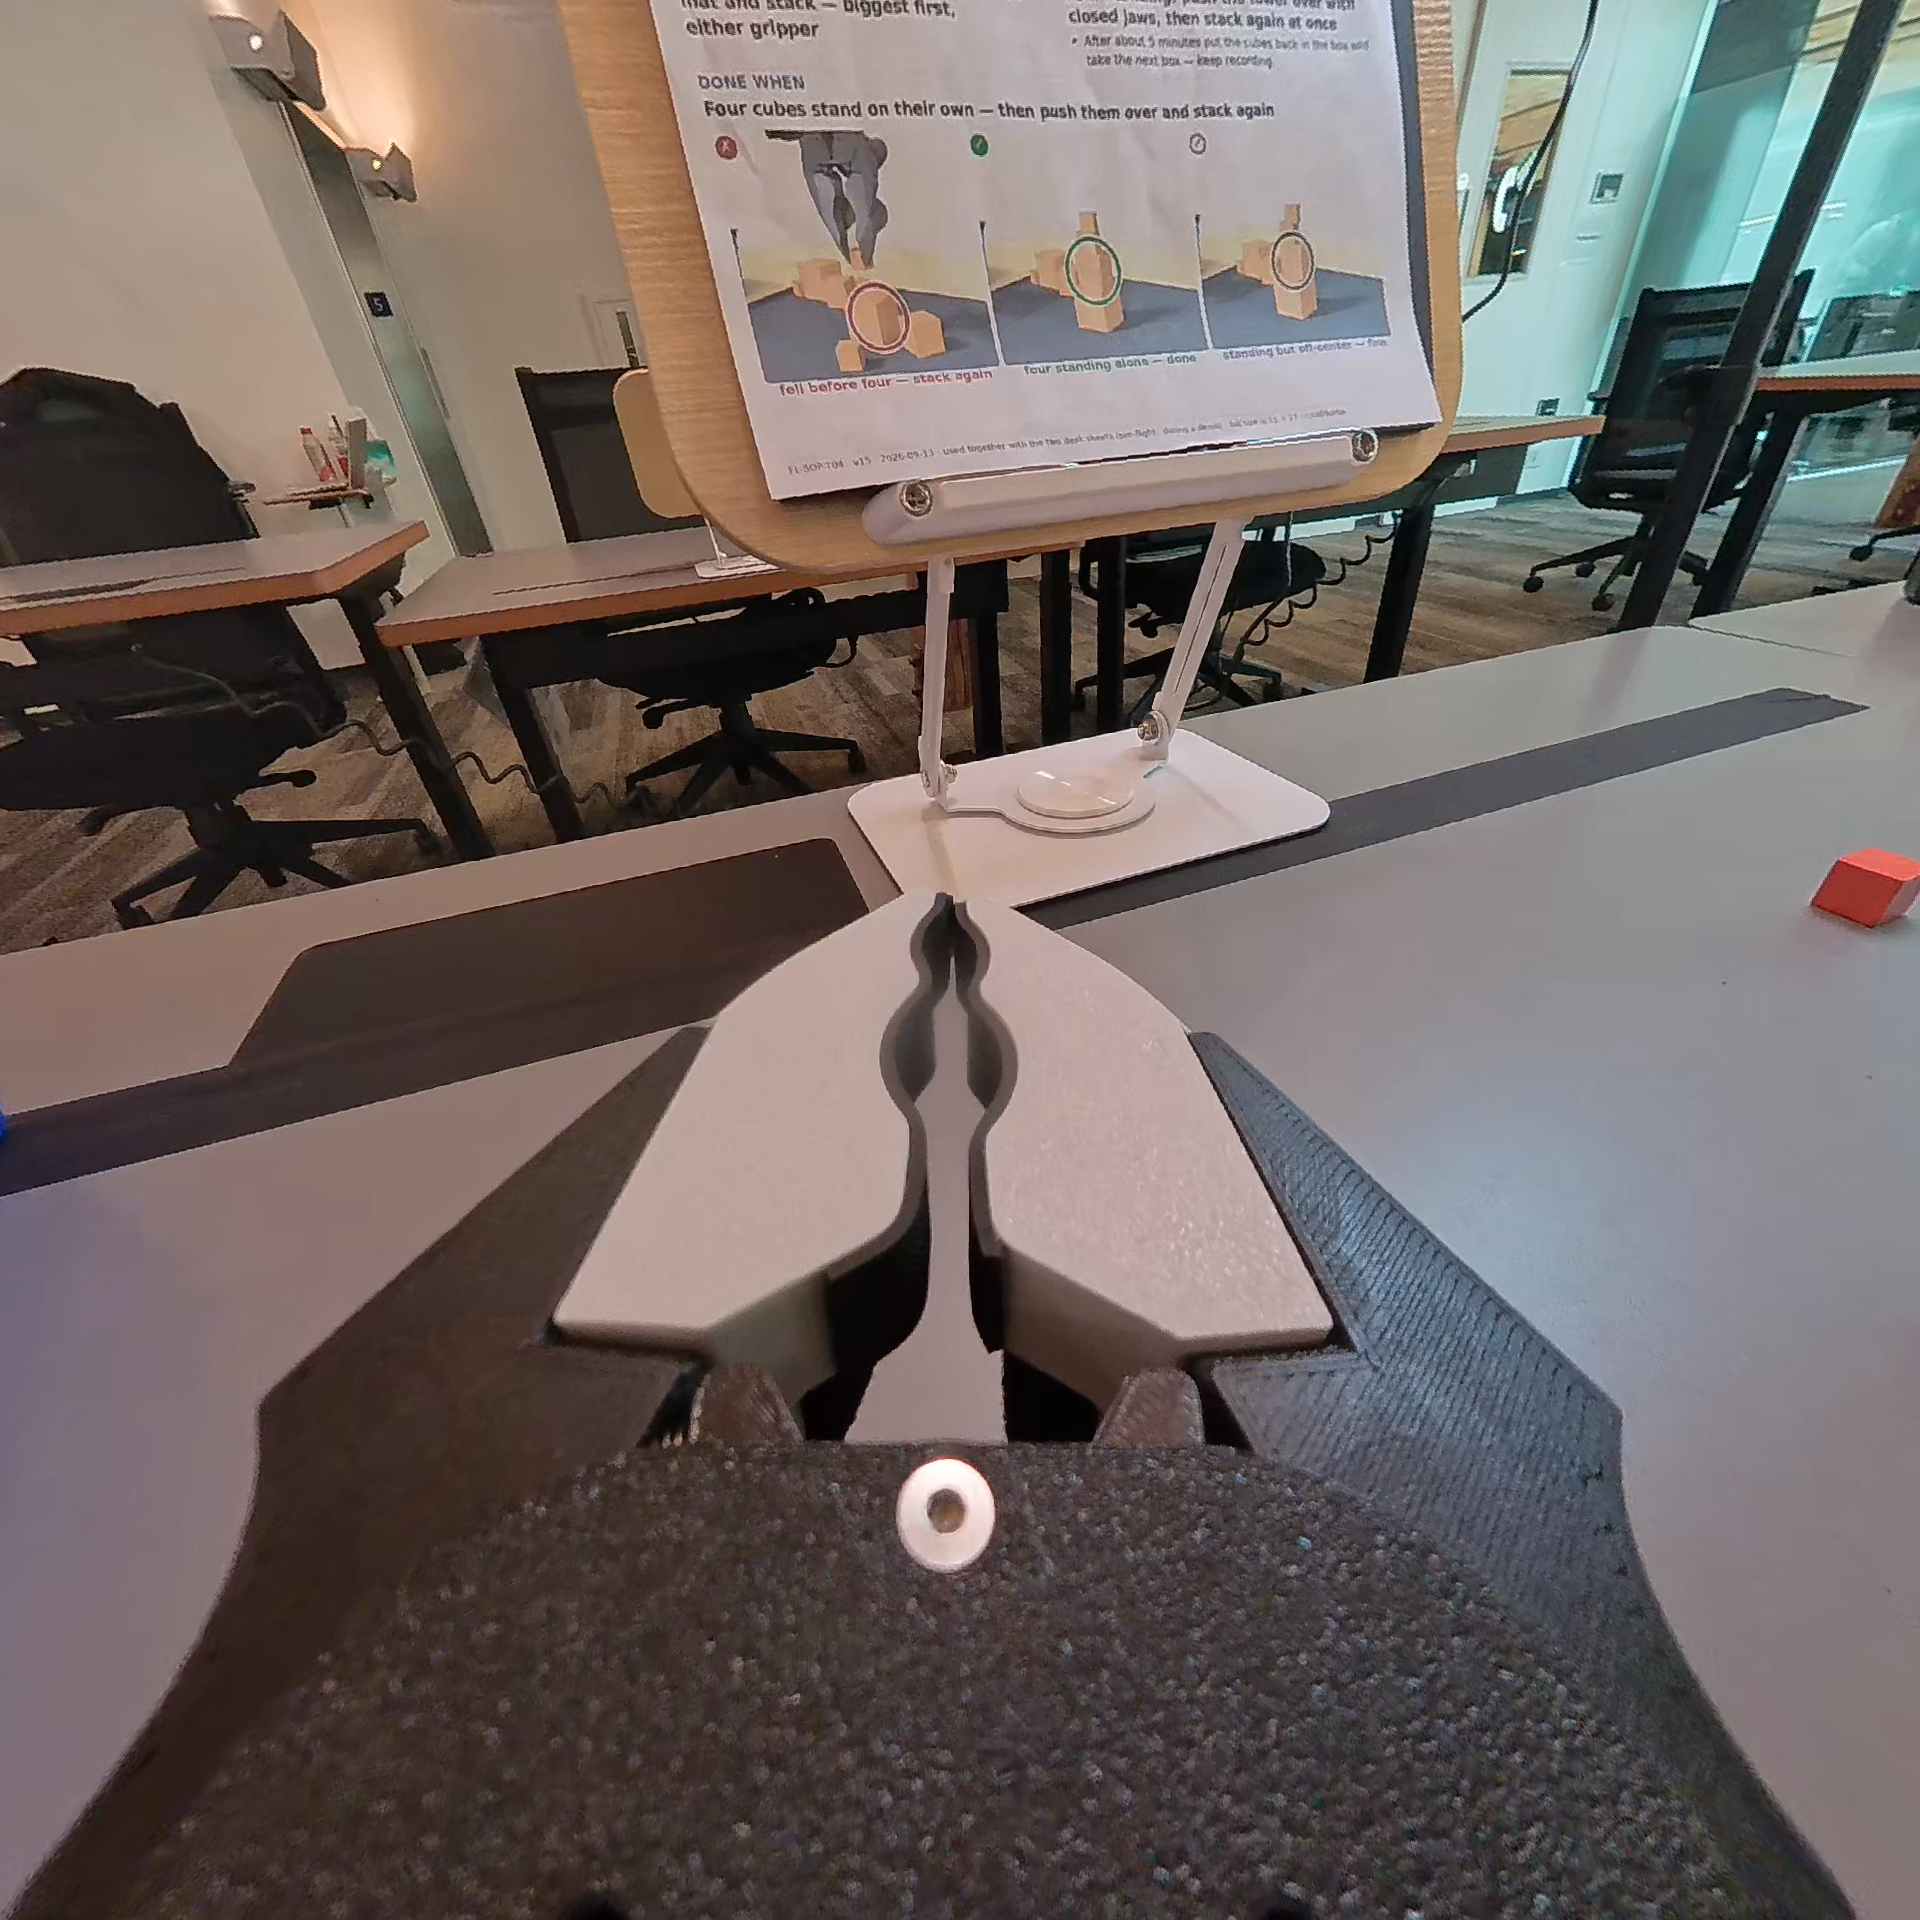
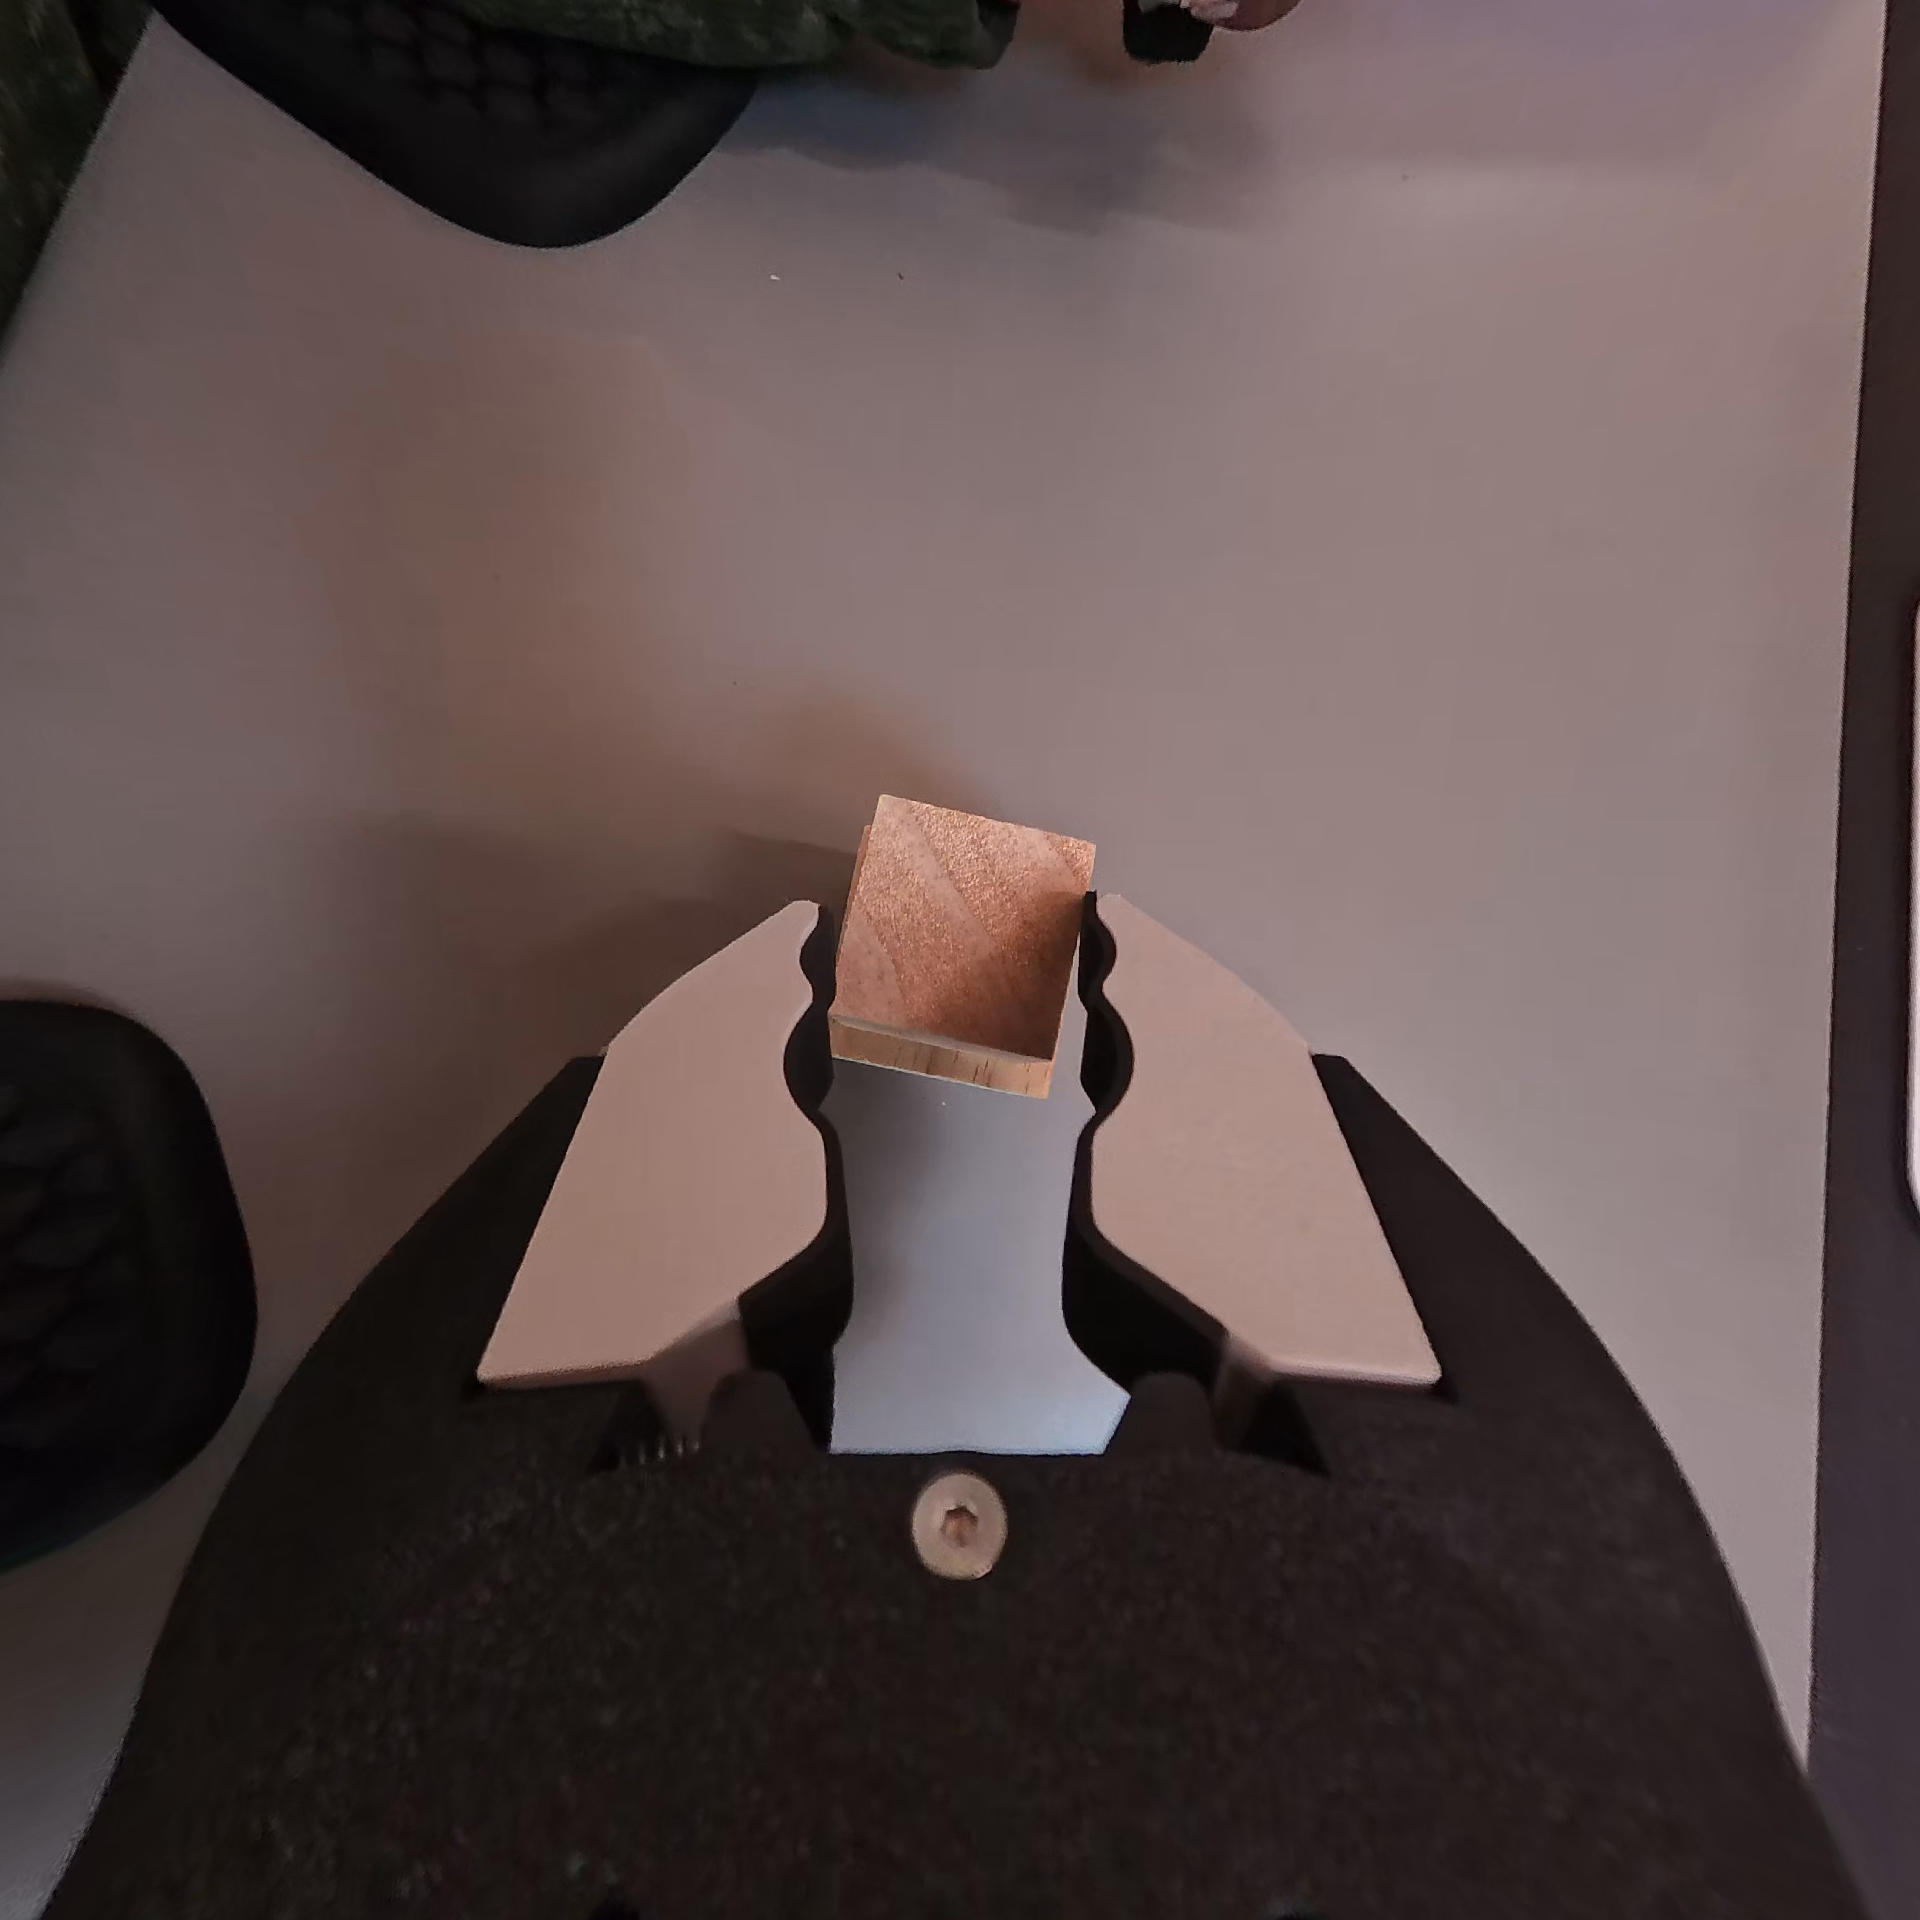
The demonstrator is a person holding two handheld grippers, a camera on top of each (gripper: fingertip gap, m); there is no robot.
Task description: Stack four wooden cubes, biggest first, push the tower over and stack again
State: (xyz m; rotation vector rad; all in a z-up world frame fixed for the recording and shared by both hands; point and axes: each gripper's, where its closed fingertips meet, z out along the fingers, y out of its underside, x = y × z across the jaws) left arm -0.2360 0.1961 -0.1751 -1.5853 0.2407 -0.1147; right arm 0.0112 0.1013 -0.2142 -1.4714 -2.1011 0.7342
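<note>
In the right wrist view my right gripper (image 2: pixel 956 920) is shut on a plain wooden cube (image 2: pixel 961 935). Both dark pads press on its sides, and the cube sits slightly turned at the fingertips over the grey table (image 2: pixel 1351 520). In the left wrist view my left gripper (image 1: pixel 954 906) is shut with nothing between its pads. It is low over the grey table (image 1: pixel 1507 1091) and points at the white base of a document stand (image 1: pixel 1091 821). A small red cube (image 1: pixel 1865 885) lies on the table far to the right of it.
The stand holds a wooden board with a printed sheet (image 1: pixel 1039 260). A dark strip (image 1: pixel 1455 790) runs across the table. Black padded objects lie at the top left (image 2: pixel 499 114) and left (image 2: pixel 94 1278) of the right wrist view. Office chairs and desks stand beyond the table. My hands' fingertips stand some 25 cm from each other.
</note>
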